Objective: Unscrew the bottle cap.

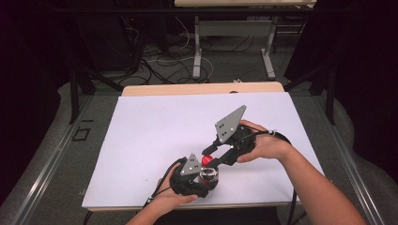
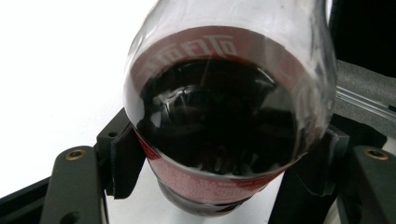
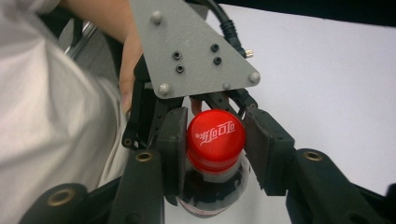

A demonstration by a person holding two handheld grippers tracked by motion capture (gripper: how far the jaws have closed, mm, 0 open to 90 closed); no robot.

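Near the table's front edge, left gripper clamps the cola bottle steady (dark liquid inside); right gripper stands slackened around its red cap.

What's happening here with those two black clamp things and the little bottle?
A person at a white table holds a two-jaw gripper in each hand. The left gripper is clamped around the body of a small bottle of dark drink. The right gripper sits at the bottle's red cap, with one pad against the cap and a small gap at the other, so the cap is not firmly pinched. It looks like work on the cap, which is still on.
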